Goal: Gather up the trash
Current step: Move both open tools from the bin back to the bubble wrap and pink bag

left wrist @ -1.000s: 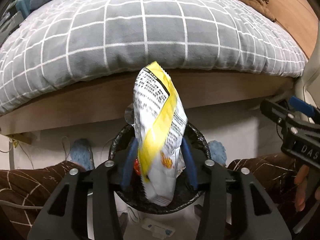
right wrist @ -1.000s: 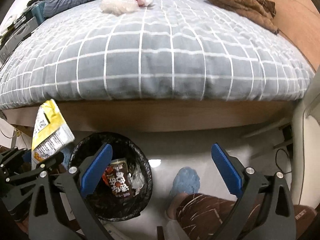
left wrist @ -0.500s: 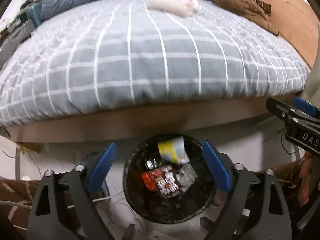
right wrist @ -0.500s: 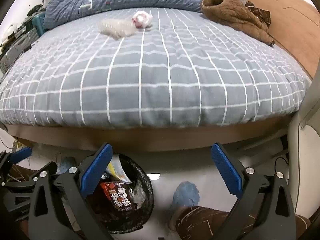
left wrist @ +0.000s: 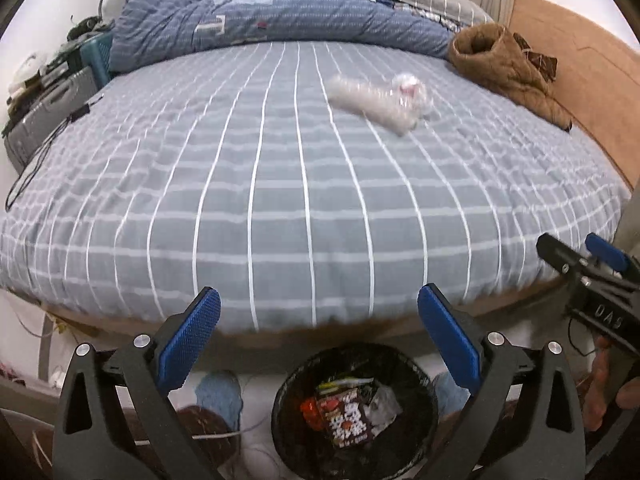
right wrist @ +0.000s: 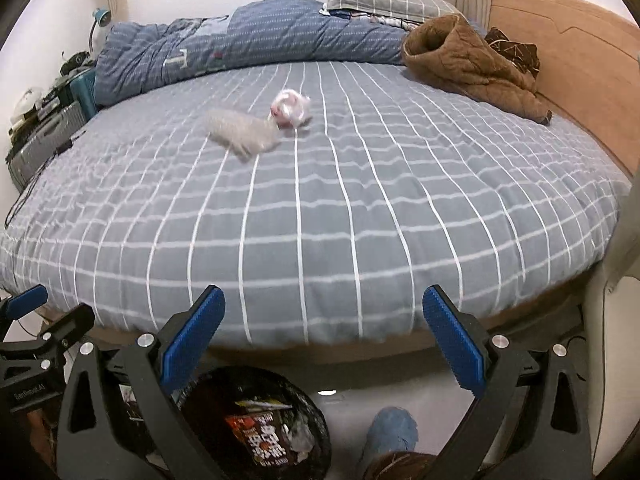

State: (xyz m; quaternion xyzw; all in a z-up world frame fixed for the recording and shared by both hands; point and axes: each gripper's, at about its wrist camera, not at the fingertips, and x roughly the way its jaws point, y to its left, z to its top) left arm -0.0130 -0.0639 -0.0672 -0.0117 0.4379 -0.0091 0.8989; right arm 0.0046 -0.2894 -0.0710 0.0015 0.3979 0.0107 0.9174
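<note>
A black-lined trash bin (left wrist: 416, 368) stands on the floor below the bed edge, with snack wrappers (left wrist: 344, 416) inside; it also shows in the right wrist view (right wrist: 316, 432). A clear plastic wrapper (left wrist: 368, 98) and a crumpled white-pink wad (left wrist: 408, 88) lie far back on the bed; they also show in the right wrist view, wrapper (right wrist: 240, 132) and wad (right wrist: 290, 108). My left gripper (left wrist: 318, 344) is open and empty above the bin. My right gripper (right wrist: 324, 344) is open and empty, to the right of the bin.
The grey checked bed (left wrist: 304, 200) fills the view. A blue duvet (left wrist: 260, 20) and a brown jacket (left wrist: 504, 64) lie at its far side. A wooden headboard (left wrist: 592, 92) is at right. Blue slippers (right wrist: 392, 432) and cables are on the floor.
My left gripper opened and dropped the yellow-white snack bag into the bin. Both grippers then tilted up, so the bed top and far trash came into view.
</note>
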